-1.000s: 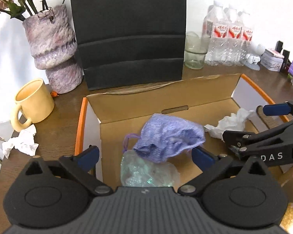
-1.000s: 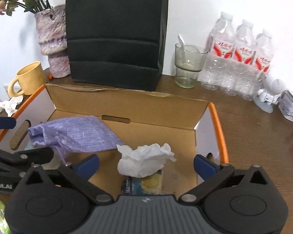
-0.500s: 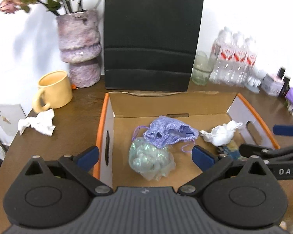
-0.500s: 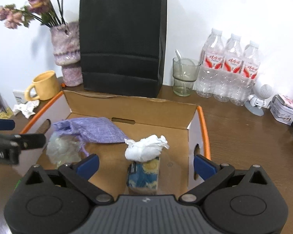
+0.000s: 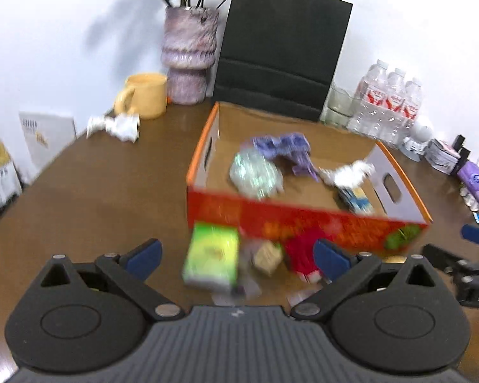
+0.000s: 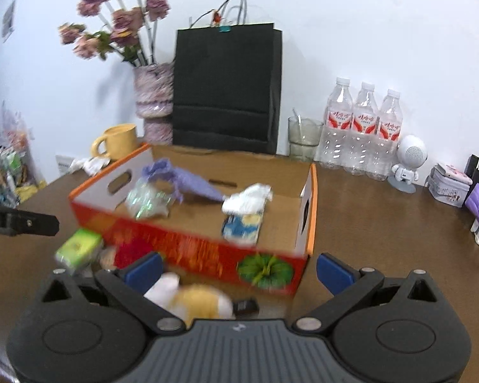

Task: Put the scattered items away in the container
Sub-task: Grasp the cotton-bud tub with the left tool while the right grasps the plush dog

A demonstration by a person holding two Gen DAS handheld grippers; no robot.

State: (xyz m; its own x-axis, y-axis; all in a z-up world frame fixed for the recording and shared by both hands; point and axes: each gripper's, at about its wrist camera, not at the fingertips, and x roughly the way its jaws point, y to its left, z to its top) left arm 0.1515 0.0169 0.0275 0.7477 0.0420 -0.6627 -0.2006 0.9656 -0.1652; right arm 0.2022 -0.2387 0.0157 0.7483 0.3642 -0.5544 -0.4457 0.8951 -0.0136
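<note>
Presently both my left gripper (image 5: 236,257) and right gripper (image 6: 238,269) are spread, holding nothing. Green packet (image 5: 211,257) lies against the box (image 5: 303,220) front wall, near the table's front edge; judged light, stiff—grip across its short sides.

The left gripper (image 5: 236,255) and the right gripper (image 6: 238,269) look the same: a ribbed dark grey body, two round black discs, black linkage arms with silver pivot screws, and blue pads on the fingertips (image 5: 143,256).
</note>
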